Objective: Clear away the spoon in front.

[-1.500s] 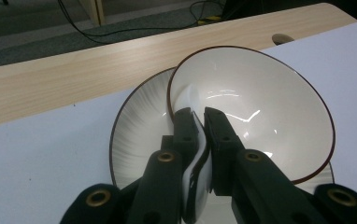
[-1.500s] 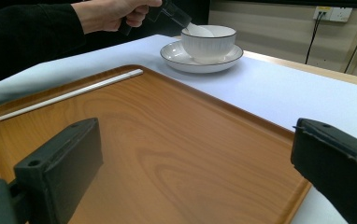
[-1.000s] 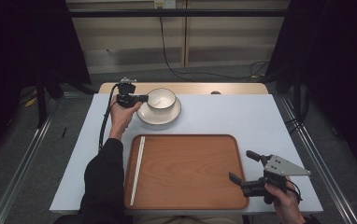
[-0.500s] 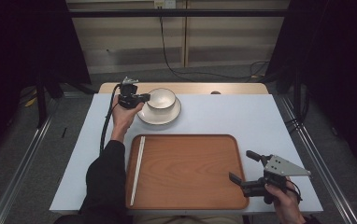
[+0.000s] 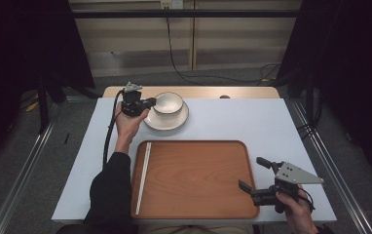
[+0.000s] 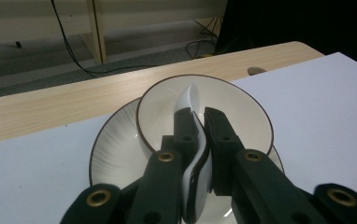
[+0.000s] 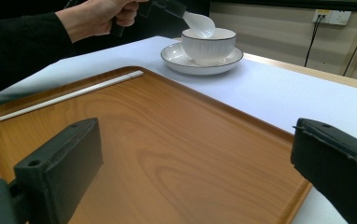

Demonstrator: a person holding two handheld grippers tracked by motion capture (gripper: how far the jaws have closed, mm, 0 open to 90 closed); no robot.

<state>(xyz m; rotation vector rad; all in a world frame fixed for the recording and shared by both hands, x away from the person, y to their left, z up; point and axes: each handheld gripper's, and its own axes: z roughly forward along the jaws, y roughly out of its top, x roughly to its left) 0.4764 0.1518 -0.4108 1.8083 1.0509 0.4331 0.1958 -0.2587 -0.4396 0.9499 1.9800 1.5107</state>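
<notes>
You're holding the spoon (image 6: 193, 140) clamped in the L gripper (image 6: 200, 135) over the bowl (image 6: 242, 109), R gripper (image 5: 254, 174) wide open by the tray (image 5: 194, 180)—lift straight, w/o tipping.

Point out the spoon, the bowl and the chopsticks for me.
spoon (image 6: 187, 97), left gripper view, on its white tip above the jaws.
bowl (image 5: 169, 103), high view, on its inner wall.
chopsticks (image 5: 143, 176), high view, mid-length, on the tray's left side.

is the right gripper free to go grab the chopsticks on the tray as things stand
Probably yes: the right gripper is open and empty at the tray's right edge, and bare wood lies between it and the chopsticks along the left side.
</notes>
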